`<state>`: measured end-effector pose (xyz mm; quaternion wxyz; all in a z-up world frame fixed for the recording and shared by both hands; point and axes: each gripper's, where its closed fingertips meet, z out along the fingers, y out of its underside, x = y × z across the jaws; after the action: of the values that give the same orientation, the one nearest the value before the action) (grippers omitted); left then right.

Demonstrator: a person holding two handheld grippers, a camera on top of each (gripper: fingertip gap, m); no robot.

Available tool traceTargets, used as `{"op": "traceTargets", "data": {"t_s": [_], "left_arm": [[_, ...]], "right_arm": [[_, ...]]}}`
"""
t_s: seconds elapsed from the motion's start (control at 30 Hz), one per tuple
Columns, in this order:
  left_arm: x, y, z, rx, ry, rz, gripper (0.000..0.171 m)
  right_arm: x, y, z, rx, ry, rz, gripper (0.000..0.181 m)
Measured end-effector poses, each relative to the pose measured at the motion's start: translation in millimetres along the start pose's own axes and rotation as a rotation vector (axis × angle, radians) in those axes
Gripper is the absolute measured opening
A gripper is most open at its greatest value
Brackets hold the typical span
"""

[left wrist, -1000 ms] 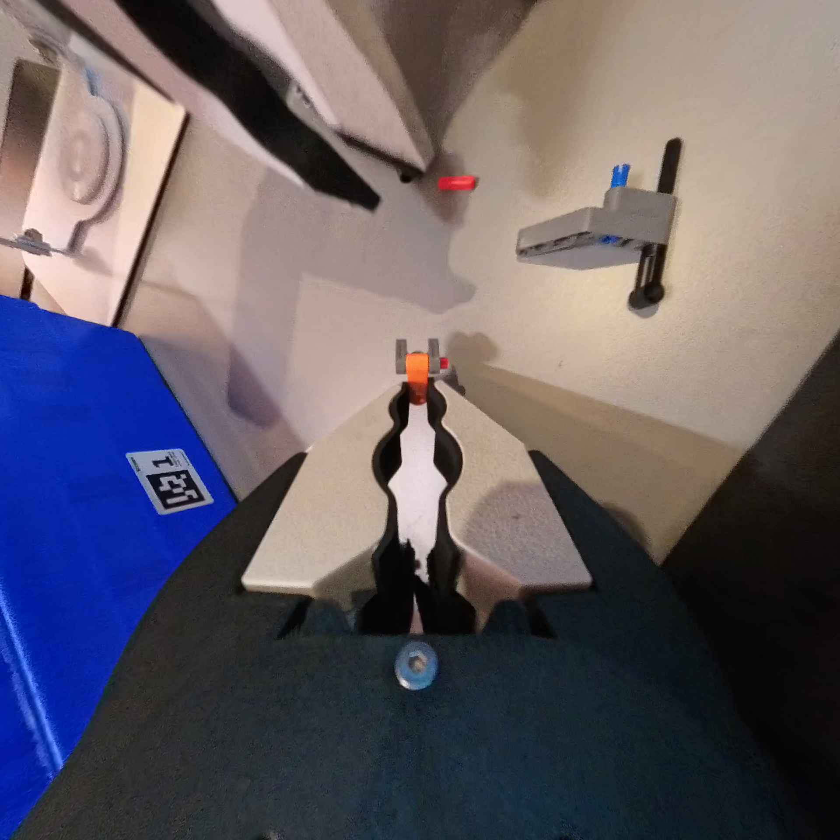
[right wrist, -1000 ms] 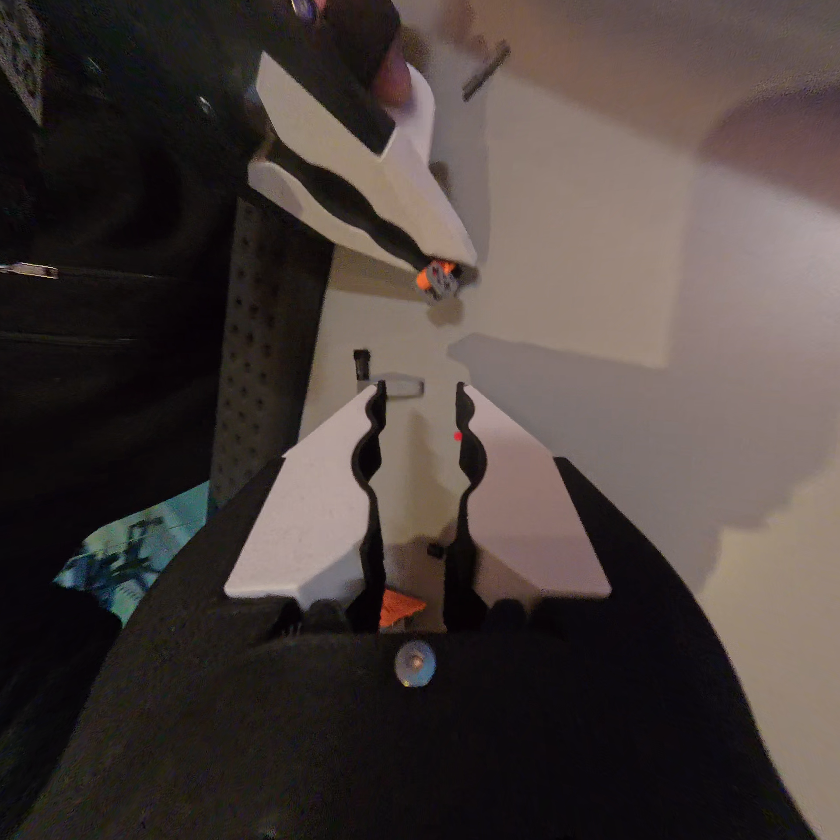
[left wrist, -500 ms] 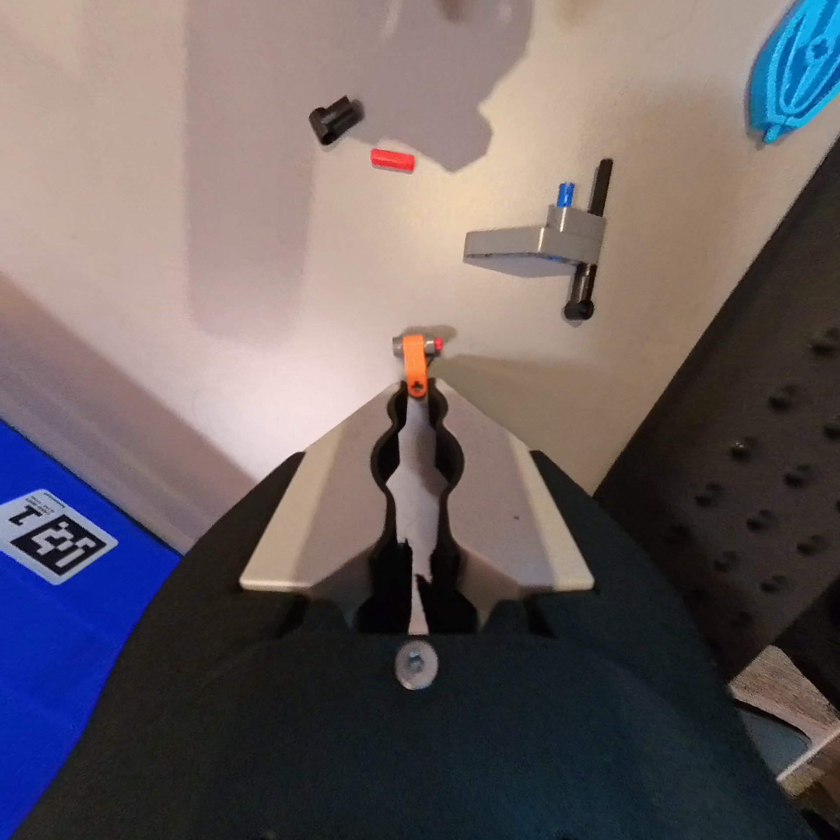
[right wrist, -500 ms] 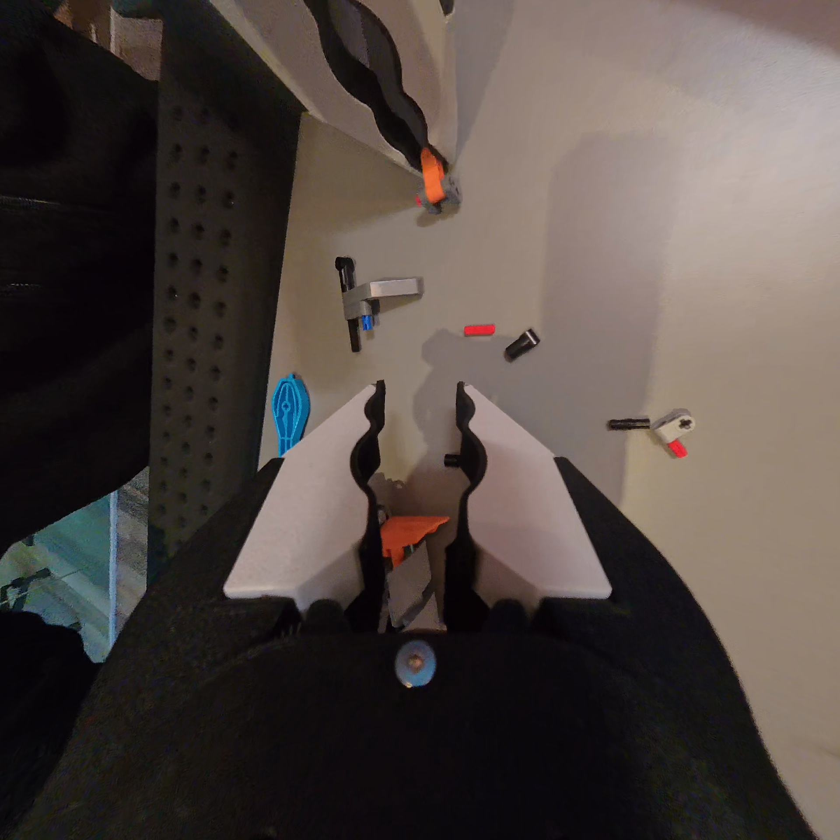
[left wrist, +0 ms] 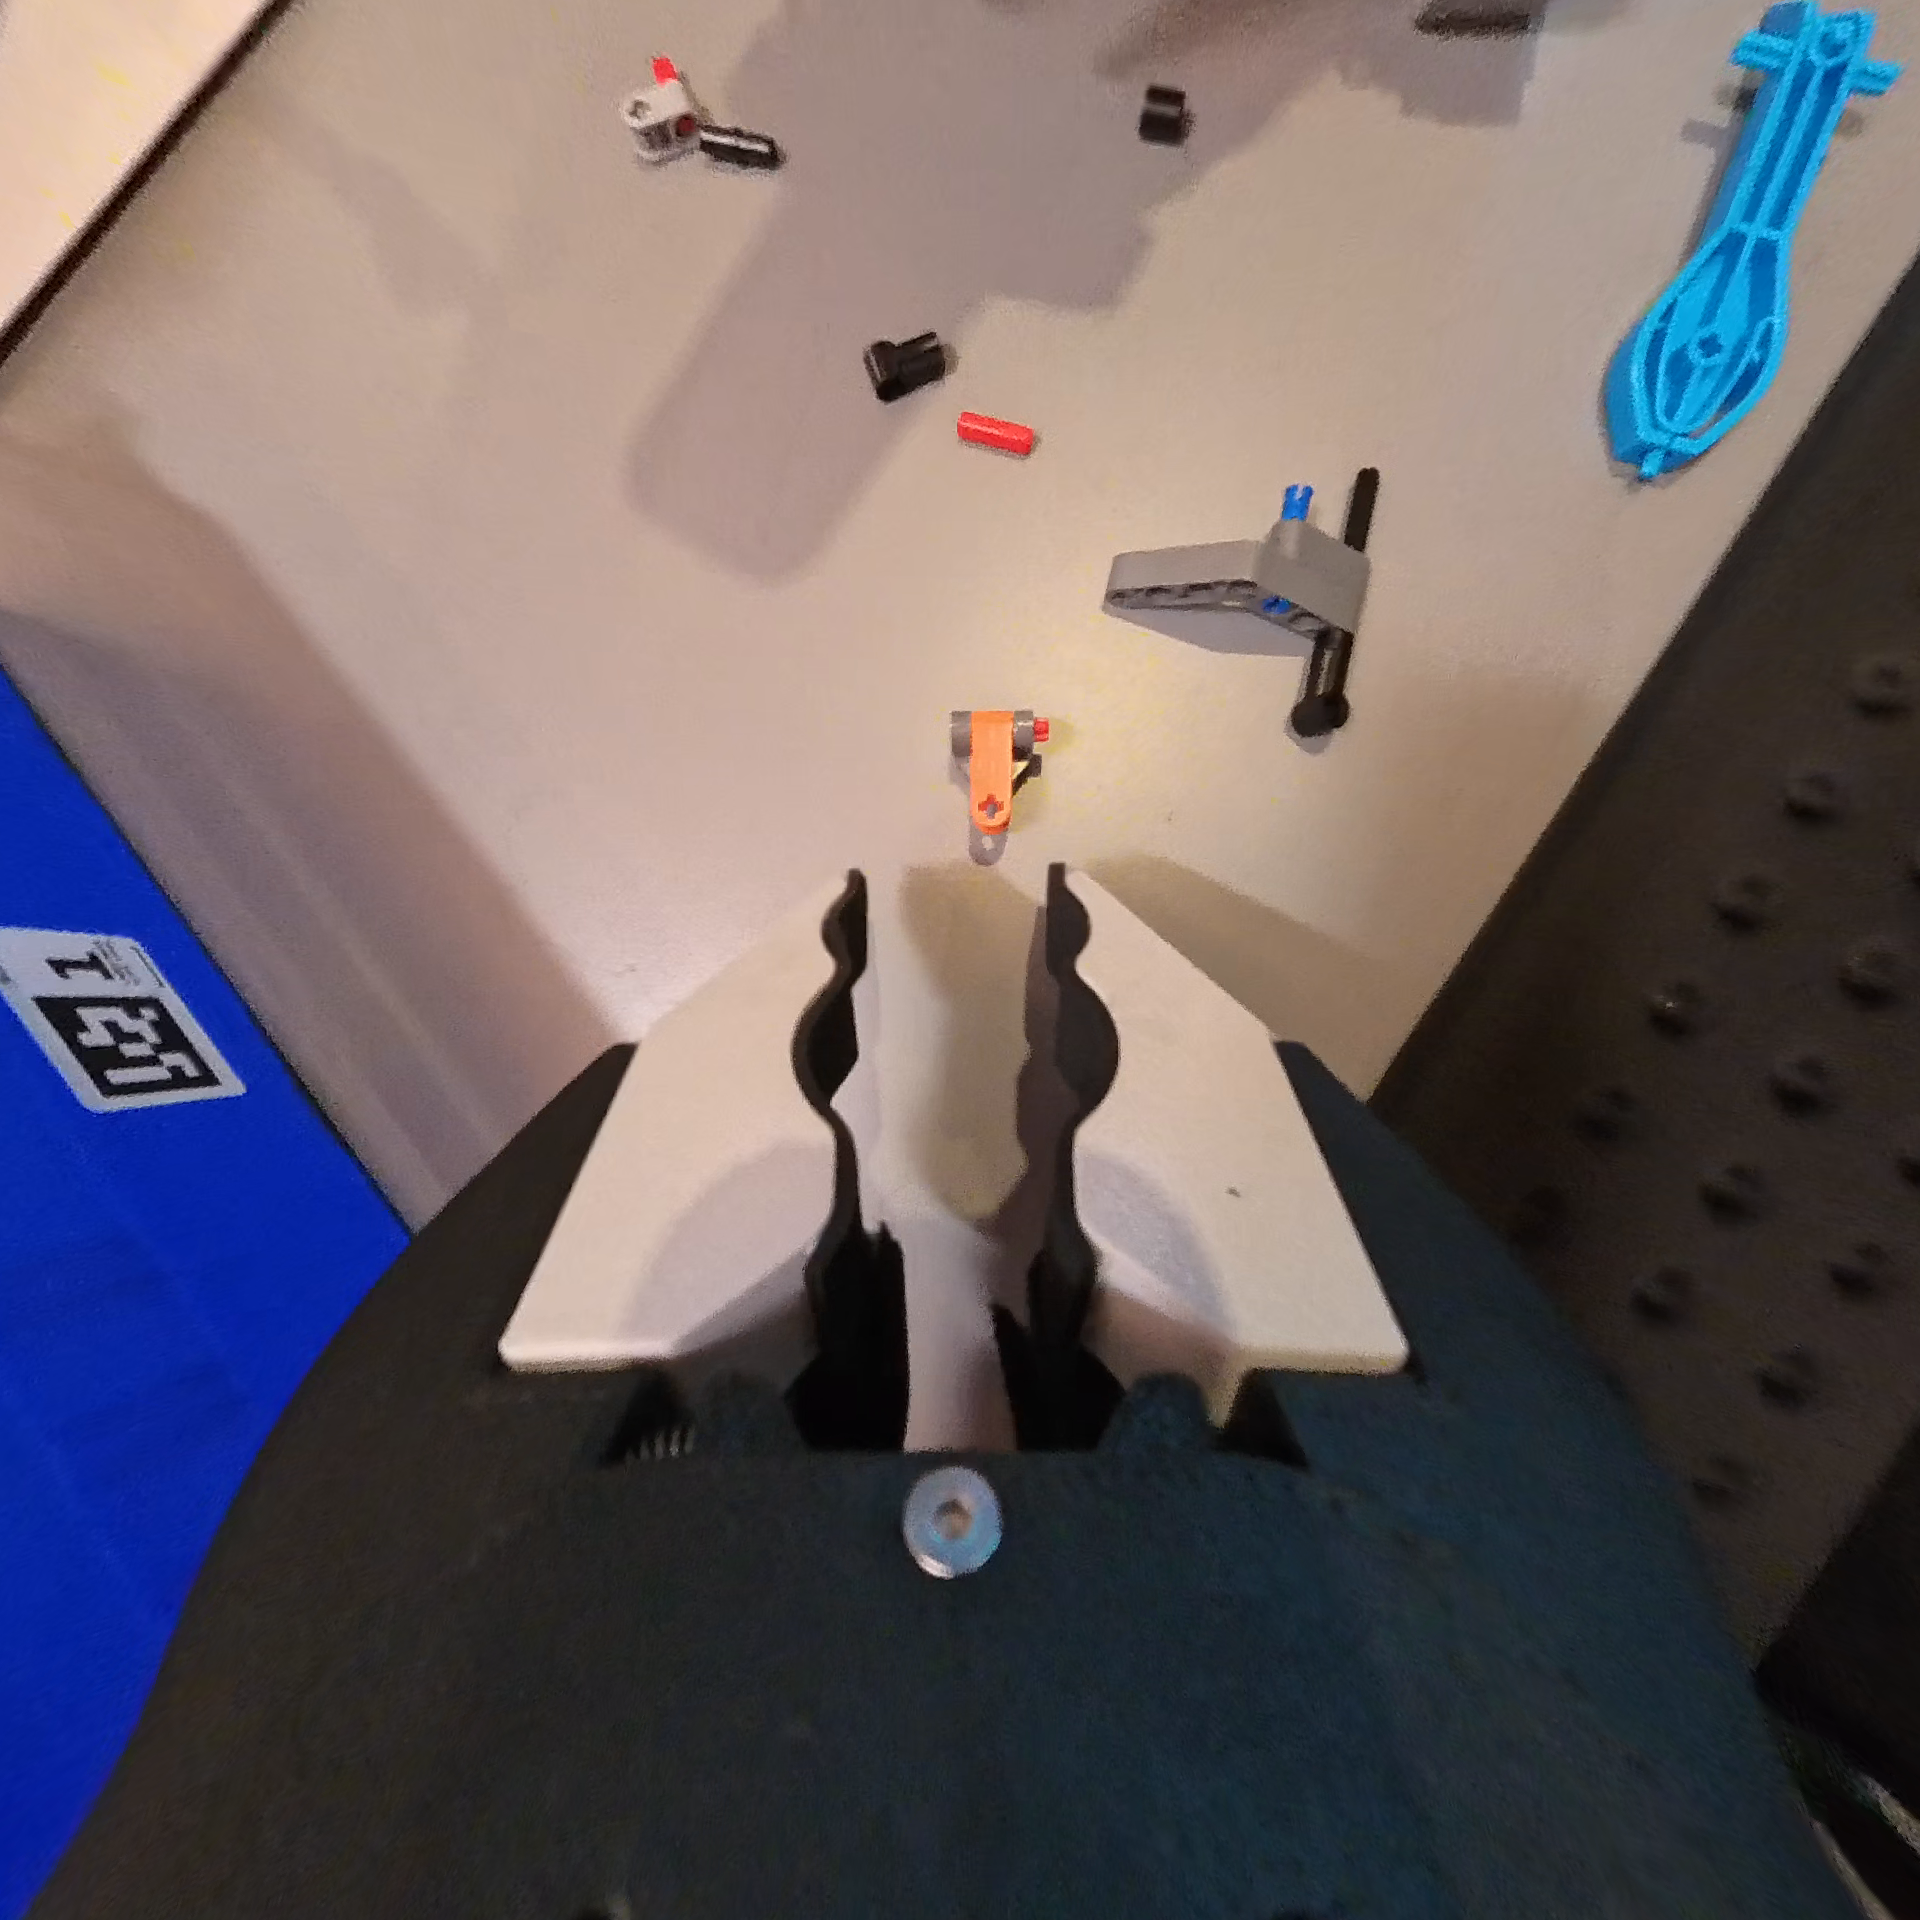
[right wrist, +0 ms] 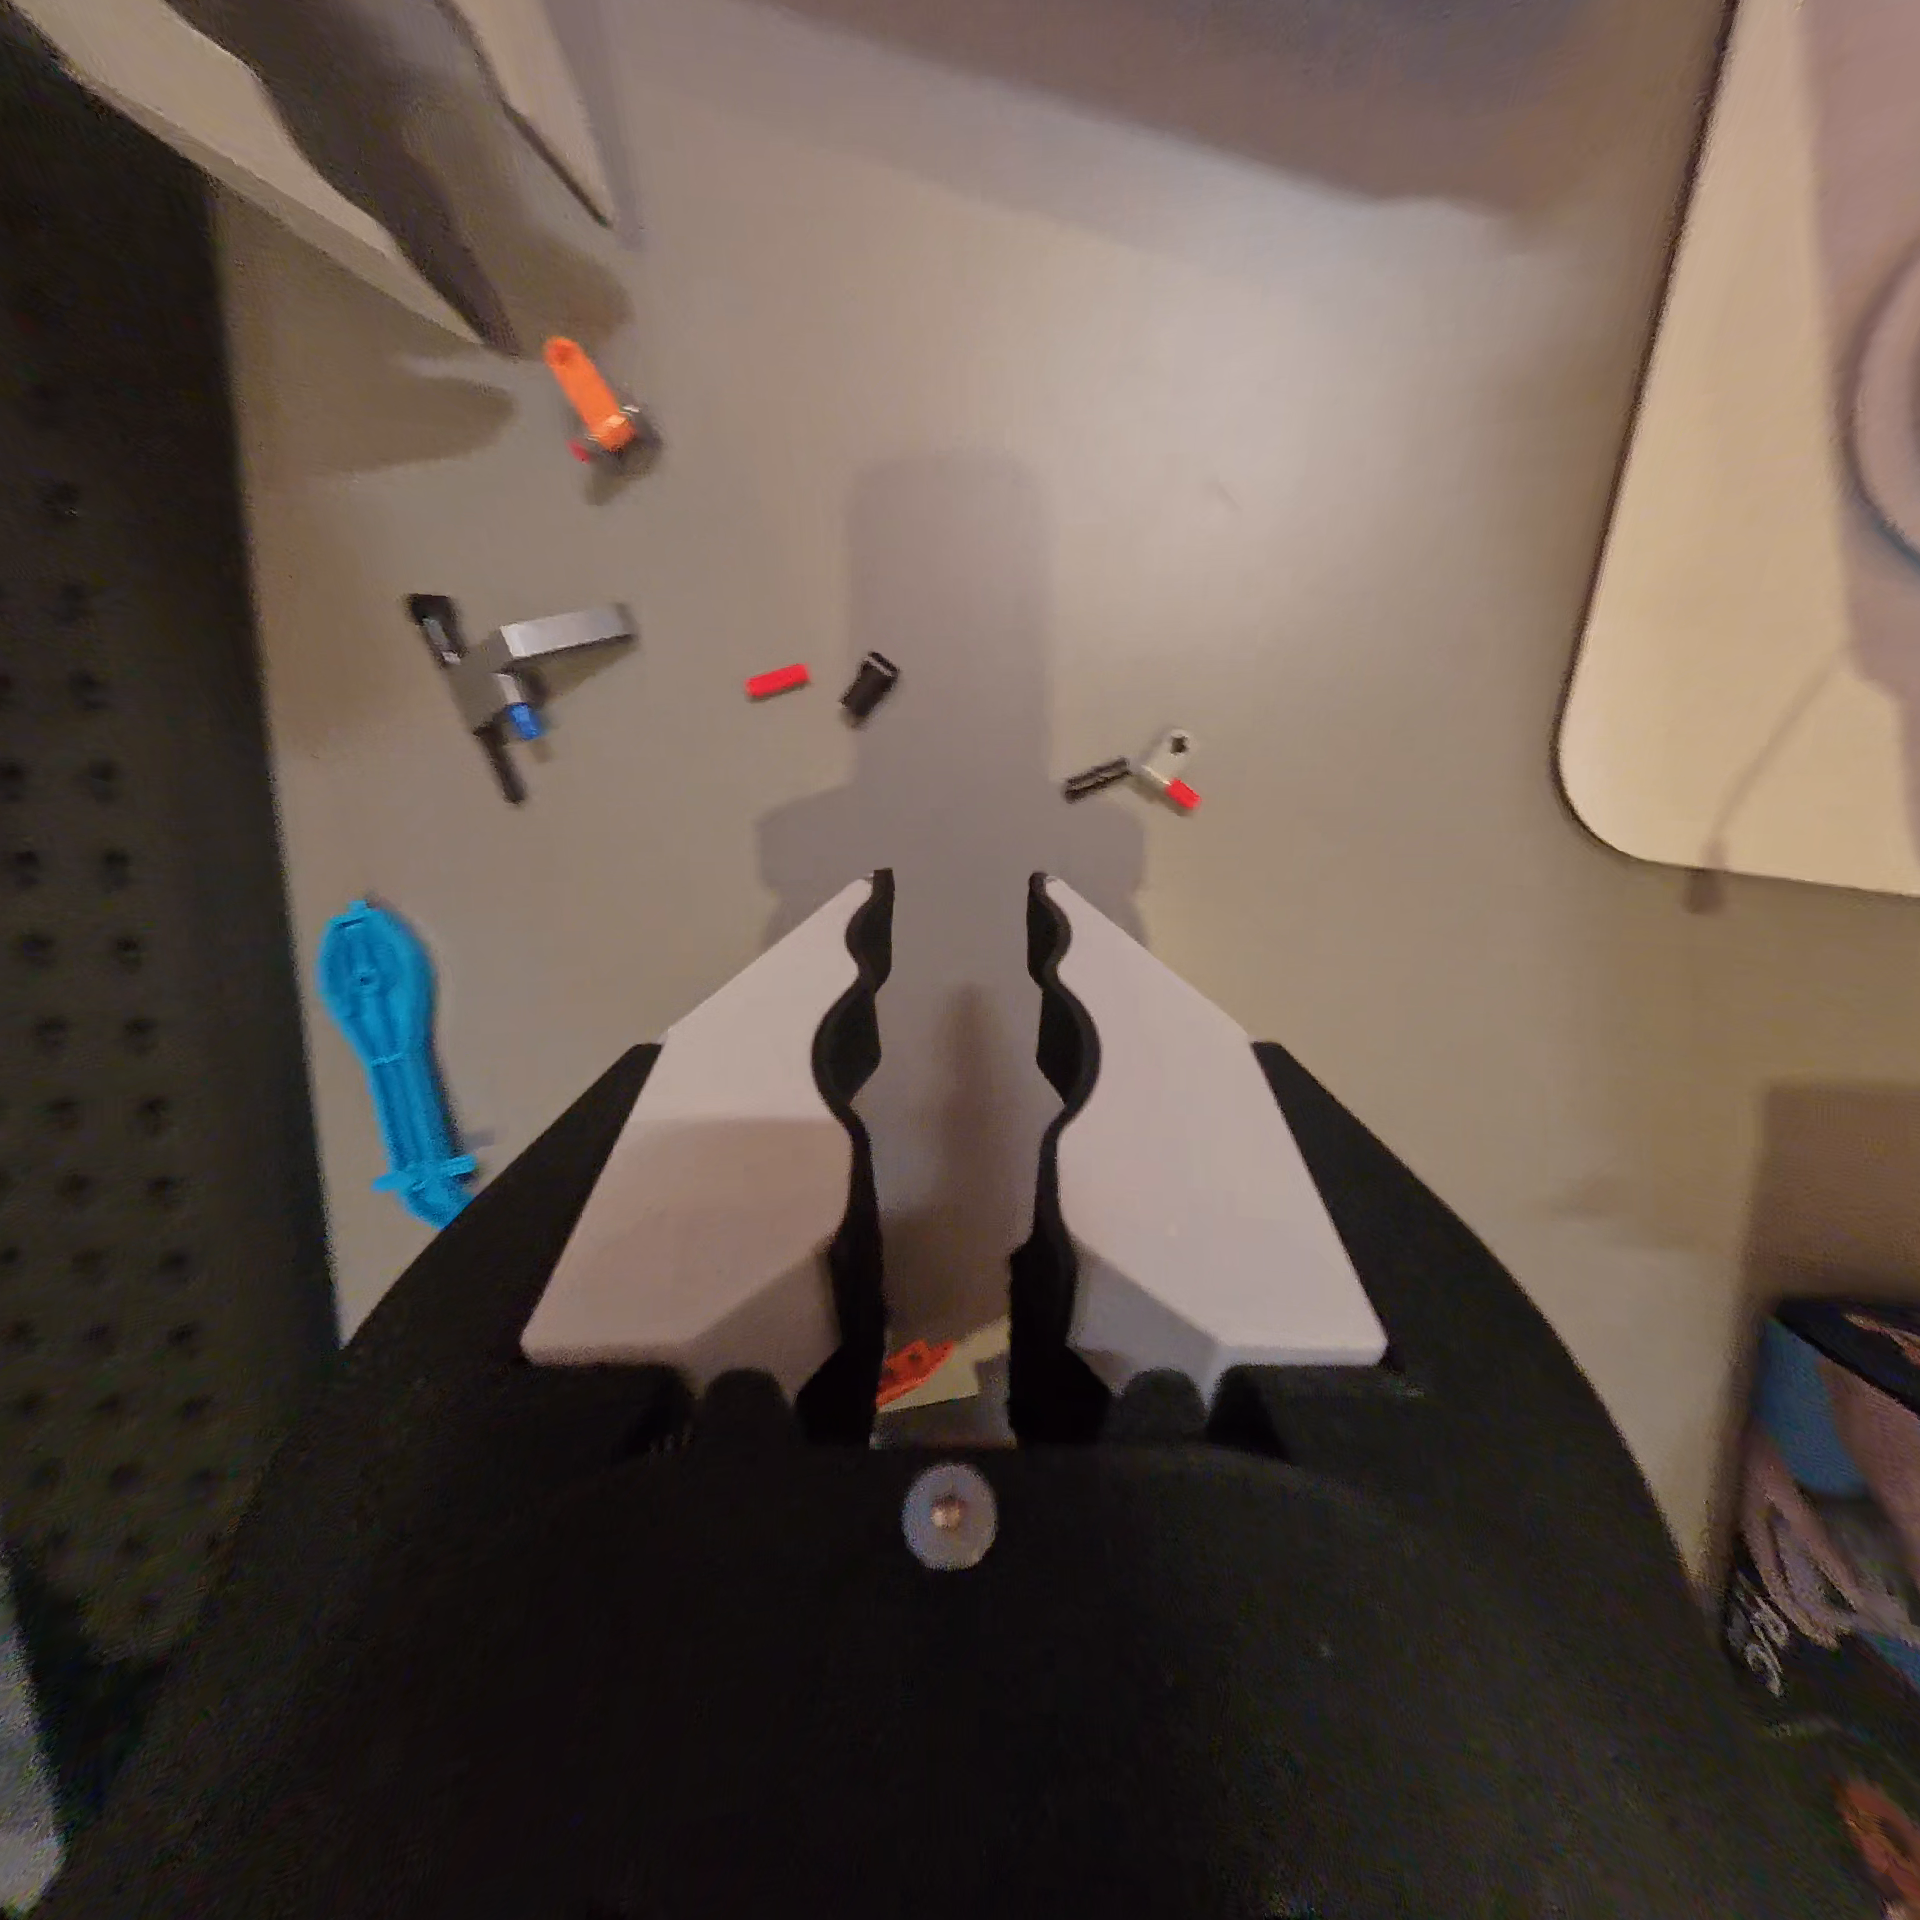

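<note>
The left claw (left wrist: 951, 883) stood with its jaws apart and nothing between them, just short of a small orange-and-grey piece (left wrist: 994, 774) that lay on the pale desk (left wrist: 520, 623) — near the fingertips but not touching them. Beyond it and to the right lay a grey angled beam (left wrist: 1236, 587) with a blue pin and a black axle through it. Farther off were a red pin (left wrist: 995, 433) and, just beside it, a black connector (left wrist: 904, 366); a second black connector (left wrist: 1162, 112) lay well beyond those. Toward the far left sat a small white joint (left wrist: 665, 104) with a red tip and a black axle. A bright blue paddle-shaped piece (left wrist: 1704, 291) lay at the right, close to a dark perforated board (left wrist: 1714, 1039). A blue box (left wrist: 156, 1299) bearing a black-and-white marker sticker filled the left edge.

The right claw (right wrist: 956, 883) was likewise spread wide, empty, and hung above a bare patch of desk (right wrist: 1351, 623). Nearest its tips were the white joint (right wrist: 1158, 771) to the right and the black connector (right wrist: 871, 683) and red pin (right wrist: 777, 681) ahead. The grey beam (right wrist: 520, 665) and the orange-and-grey piece (right wrist: 594, 400) lay farther left — the latter just under the tip of the other claw, which showed blurred at the top left. The blue paddle (right wrist: 390, 1049) lay along the perforated board (right wrist: 104, 935). A pale, rounded panel (right wrist: 1766, 520) sat at the right.
</note>
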<state>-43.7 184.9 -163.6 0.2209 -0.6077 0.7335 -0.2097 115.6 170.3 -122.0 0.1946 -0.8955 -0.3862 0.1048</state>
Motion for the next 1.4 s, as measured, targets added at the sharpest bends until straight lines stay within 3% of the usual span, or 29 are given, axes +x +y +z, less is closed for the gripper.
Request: {"op": "traceTargets", "data": {"t_s": [0.13, 0.4, 0.57, 0.73, 0.8, 0.9, 1.13, 1.4], "left_arm": [[1, 2, 1, 0.052, -0.008, -0.022, 0.032], [3, 4, -7, 0.137, -0.018, -0.018, 0.031], [4, 5, -8, 0.165, -0.01, -0.025, 0.031], [12, 5, -6, 0.178, 0.015, -0.001, 0.031], [15, 5, -5, 0.173, 0.019, 0.012, 0.031], [13, 6, -4, 0.164, 0.0, 0.019, 0.031], [7, 12, -13, 0.175, -0.032, -0.007, 0.035], [1, 18, -39, 0.245, -0.095, -0.002, 0.044]], "right_arm": [[12, 4, 16, -0.015, 0.076, 0.024, 0.024], [-26, 0, 44, -0.068, -0.009, -0.033, 0.023], [-14, 4, 35, -0.058, 0.041, 0.012, 0.02], [-53, 6, 25, -0.029, -0.096, -0.072, 0.02], [-62, 8, 25, -0.044, -0.065, -0.112, 0.019], [-54, 9, 13, -0.006, 0.014, -0.082, 0.017], [2, 31, -34, 0.065, 0.245, 0.079, 0.021], [20, 41, -54, 0.081, 0.35, 0.119, 0.031]]}}
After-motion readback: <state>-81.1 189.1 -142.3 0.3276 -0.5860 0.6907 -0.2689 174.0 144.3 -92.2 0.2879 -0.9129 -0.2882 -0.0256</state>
